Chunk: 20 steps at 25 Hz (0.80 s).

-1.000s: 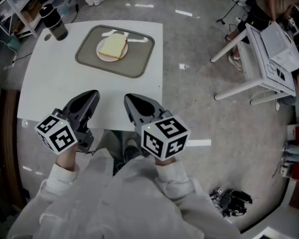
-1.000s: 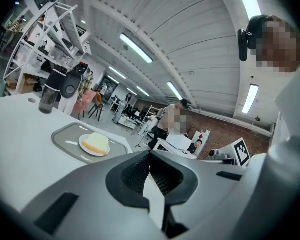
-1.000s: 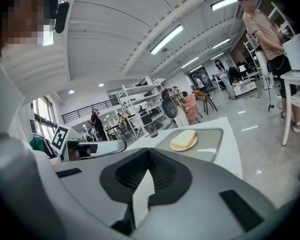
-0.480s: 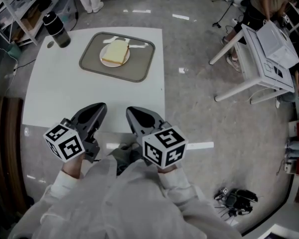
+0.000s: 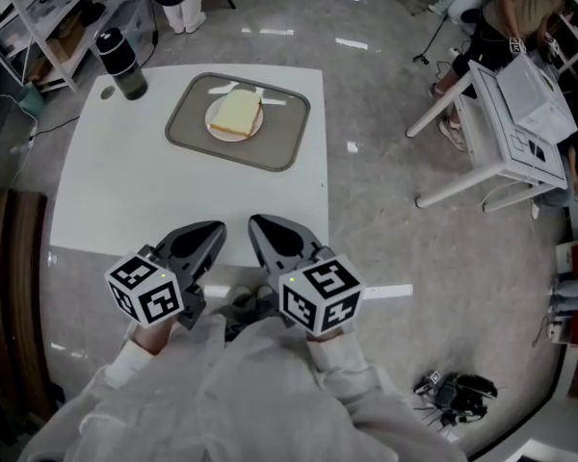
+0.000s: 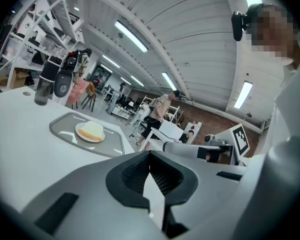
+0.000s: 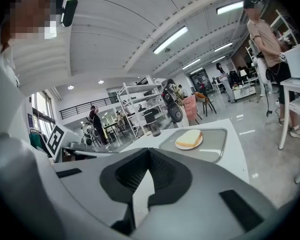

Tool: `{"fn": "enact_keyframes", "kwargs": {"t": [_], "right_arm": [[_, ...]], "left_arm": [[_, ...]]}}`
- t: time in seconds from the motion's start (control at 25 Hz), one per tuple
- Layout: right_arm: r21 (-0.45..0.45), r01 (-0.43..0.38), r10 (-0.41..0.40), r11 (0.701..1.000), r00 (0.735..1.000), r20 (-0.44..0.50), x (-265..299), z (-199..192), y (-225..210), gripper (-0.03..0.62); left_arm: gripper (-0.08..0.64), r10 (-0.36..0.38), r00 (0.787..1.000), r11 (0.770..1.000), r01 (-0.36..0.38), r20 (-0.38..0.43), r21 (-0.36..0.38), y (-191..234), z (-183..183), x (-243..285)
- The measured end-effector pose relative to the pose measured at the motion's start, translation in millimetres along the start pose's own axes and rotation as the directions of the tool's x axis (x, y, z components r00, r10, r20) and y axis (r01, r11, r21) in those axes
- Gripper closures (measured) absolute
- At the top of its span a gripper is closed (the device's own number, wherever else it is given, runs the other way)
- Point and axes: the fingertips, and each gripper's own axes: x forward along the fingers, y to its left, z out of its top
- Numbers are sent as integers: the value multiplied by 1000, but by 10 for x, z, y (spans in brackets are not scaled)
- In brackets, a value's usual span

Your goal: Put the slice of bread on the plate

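— Well, what does this step need?

— Little, I'd judge. The left gripper (image 5: 215, 230) and right gripper (image 5: 257, 224) hang side by side at the table's (image 5: 125, 191) near edge. Both point forward, jaws together on nothing. Best hold them clear of the tray (image 5: 281, 141).

— And farther off?

— The bread (image 5: 235, 114) lies on the plate (image 5: 218, 130), inside the tray.

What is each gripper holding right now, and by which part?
Nothing. The left gripper and right gripper both have jaws together with nothing between them; the slice of bread lies on the plate, apart from both.
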Motion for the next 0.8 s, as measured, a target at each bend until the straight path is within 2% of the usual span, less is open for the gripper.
{"fn": "enact_keyframes", "kwargs": {"t": [0.24, 0.52, 0.8], "right_arm": [[-17, -5, 5, 1000, 1000, -4, 17, 0, -15, 578], [-51, -15, 14, 999, 1000, -6, 14, -2, 50, 578], [-69, 1, -1, 998, 1000, -9, -16, -24, 36, 580]], "left_arm": [[551, -9, 1000, 998, 11, -20, 63, -30, 8, 63], [551, 11, 1000, 999, -11, -3, 54, -51, 4, -1], [551, -1, 1000, 999, 1, -11, 54, -87, -36, 16]]}}
